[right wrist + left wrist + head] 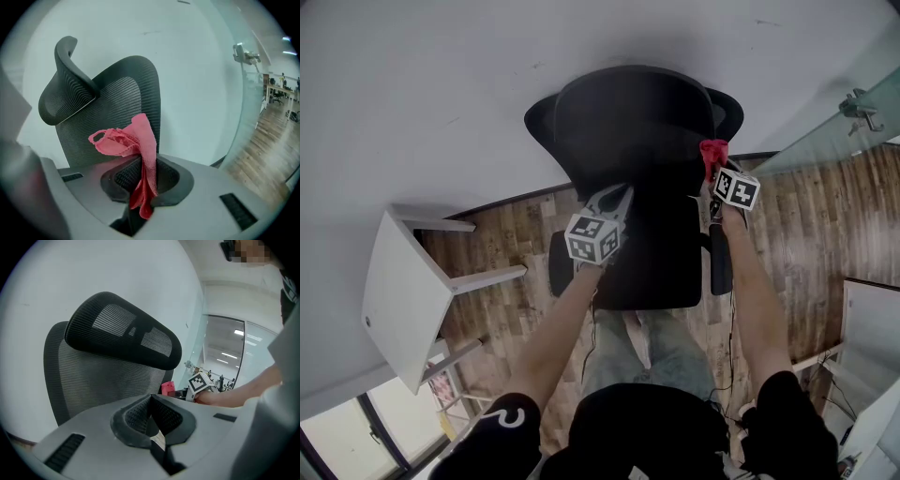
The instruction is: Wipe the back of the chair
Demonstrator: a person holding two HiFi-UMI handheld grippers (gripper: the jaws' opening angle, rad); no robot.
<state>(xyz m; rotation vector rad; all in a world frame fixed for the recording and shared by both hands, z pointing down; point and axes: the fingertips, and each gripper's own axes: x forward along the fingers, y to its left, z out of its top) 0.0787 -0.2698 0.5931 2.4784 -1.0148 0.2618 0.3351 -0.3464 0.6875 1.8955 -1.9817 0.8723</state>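
chair back point(93, 380) showing black woven mesh, matt, finely ribbed; headrest point(122, 336) showing same mesh
cloth point(136, 138) looking pink, soft, nubbly terry
left gripper point(151, 401) and right gripper point(145, 171) showing smooth grey matt plastic bodies; pads point(133, 417) looking black, rough, dimpled
floor point(806, 220) showing wood-grain planks, low sheen
wall point(441, 84) looking smooth, matt white
glass panel point(825, 136) reflecting, glossy, carrying shiny metal fitting point(860, 105)
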